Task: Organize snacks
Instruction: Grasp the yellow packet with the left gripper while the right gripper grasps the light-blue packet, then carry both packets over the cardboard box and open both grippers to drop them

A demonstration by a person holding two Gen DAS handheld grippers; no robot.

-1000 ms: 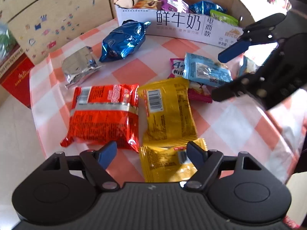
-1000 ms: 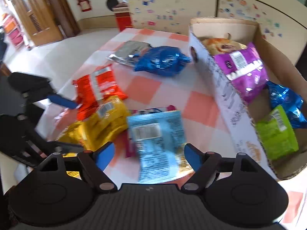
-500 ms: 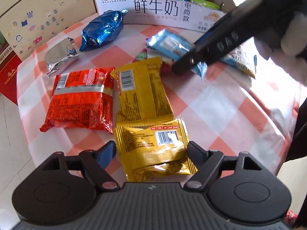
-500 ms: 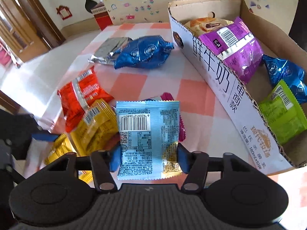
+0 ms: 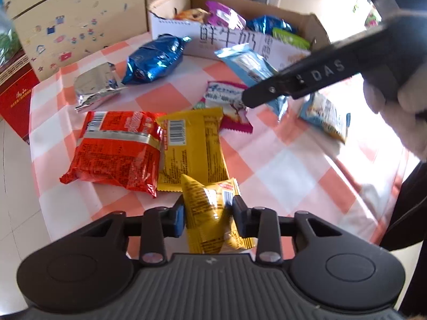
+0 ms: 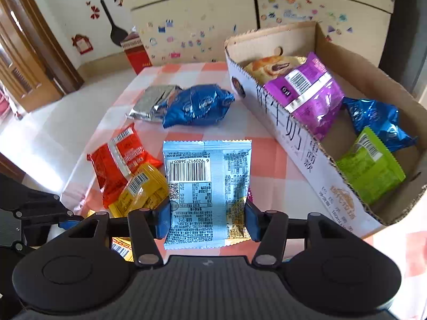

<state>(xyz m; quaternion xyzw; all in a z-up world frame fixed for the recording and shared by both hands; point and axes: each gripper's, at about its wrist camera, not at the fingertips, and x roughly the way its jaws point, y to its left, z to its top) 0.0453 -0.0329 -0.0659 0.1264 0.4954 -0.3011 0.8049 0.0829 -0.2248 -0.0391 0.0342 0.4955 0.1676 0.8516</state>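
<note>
Our left gripper (image 5: 208,214) has its jaws clamped on a small yellow snack packet (image 5: 213,218), whose glossy film buckles into a peak between the blue pads. Just ahead of those jaws lie a larger flat yellow packet (image 5: 192,146) and, to its left and touching it, a crinkled red foil packet (image 5: 117,149) with a silver band. Farther ahead sit a puffy blue foil bag (image 5: 154,58) and a creased silver pouch (image 5: 96,85) on the orange-and-white checked tablecloth (image 5: 288,176).

Our right gripper (image 6: 208,220) has its jaws closed on the sides of a rectangular pale-blue packet (image 6: 206,186), held flat, barcode side up, serrated edge pointing away. Ahead and right of these jaws stands the open corrugated cardboard box (image 6: 315,170), holding a purple packet (image 6: 309,93), a lime-green packet (image 6: 371,165), a blue foil bag (image 6: 379,117) and a pastry packet (image 6: 269,66).
</note>
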